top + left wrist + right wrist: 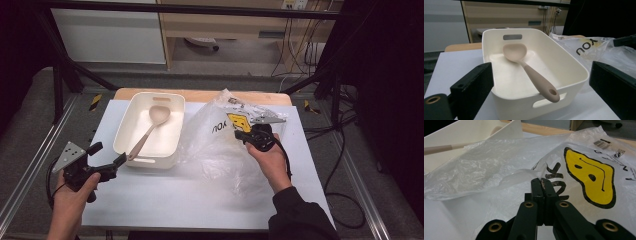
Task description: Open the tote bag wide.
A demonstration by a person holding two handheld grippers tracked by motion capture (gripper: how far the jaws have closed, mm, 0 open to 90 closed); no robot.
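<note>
While the right gripper [541, 182] has its jaws pressed together, pinching a fold of the plastic bag [220, 145] on the right of the table [165, 200], the left gripper [107, 170] hovers with jaws spread just near of the white bin [172, 107]. Inside the bin, the spoon [529, 70] lies with its bowl at the far end and its handle resting on the near rim. By the look of it, bagging the spoon has barely begun: the bag is gripped, the spoon not yet grasped.
</note>
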